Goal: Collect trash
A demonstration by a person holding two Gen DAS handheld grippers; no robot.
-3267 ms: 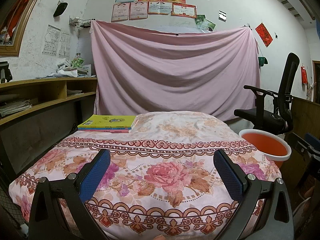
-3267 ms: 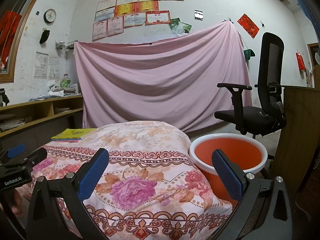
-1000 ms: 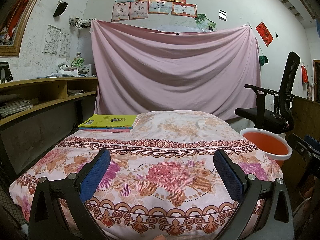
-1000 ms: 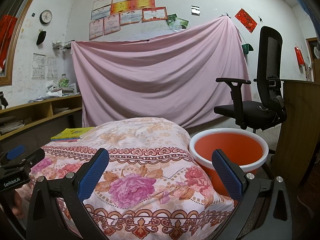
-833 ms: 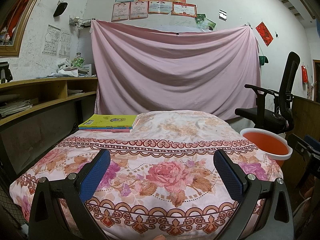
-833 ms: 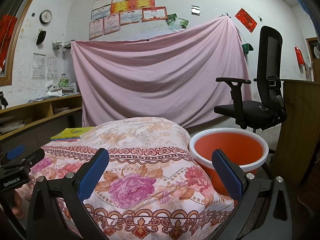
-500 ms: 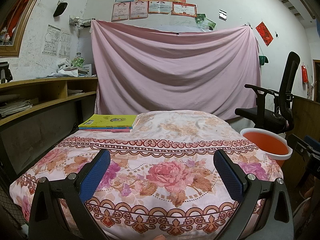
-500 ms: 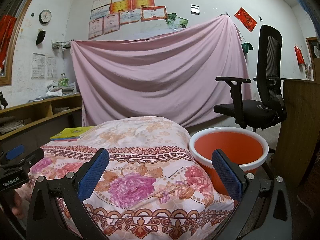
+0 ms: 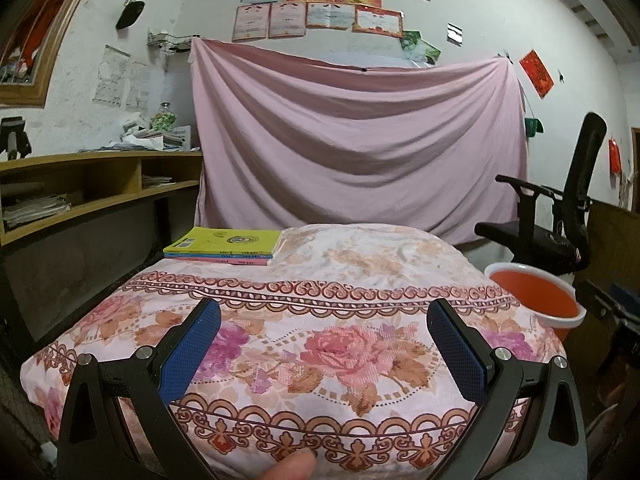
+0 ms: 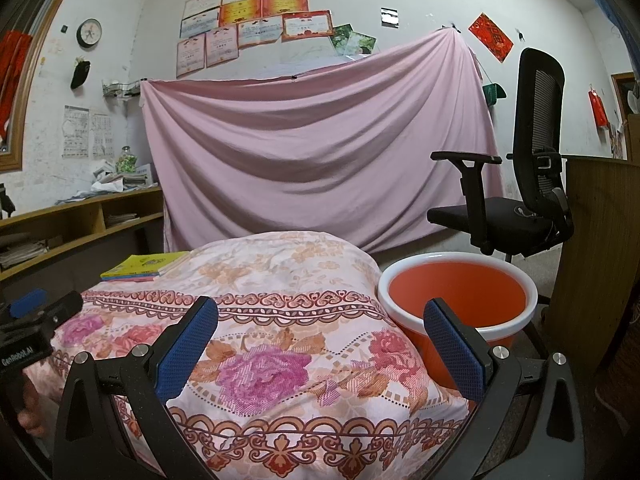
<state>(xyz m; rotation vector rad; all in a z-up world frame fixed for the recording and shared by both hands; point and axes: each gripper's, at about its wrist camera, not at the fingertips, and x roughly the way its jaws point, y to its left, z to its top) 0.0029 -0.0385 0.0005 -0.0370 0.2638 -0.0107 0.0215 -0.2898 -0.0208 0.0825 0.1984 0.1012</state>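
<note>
both grippers, left gripper (image 9: 323, 330) and right gripper (image 10: 321, 328), held spread and empty over the quilt (image 9: 360, 280), no trash visible; bucket (image 10: 456, 292) just beside the quilt, likely for drop-offs.

An orange basin (image 10: 456, 296) (white-rimmed, upright, nothing visible inside) stands just beside the floral quilt (image 10: 280, 320).

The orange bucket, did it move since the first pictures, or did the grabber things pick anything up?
Almost nothing changed. The orange bucket only seems to shift a little in both views because the cameras drifted slightly; it stays beside the floral quilt. The left gripper and right gripper keep their jaws wide open and empty. The books lie as before.
</note>
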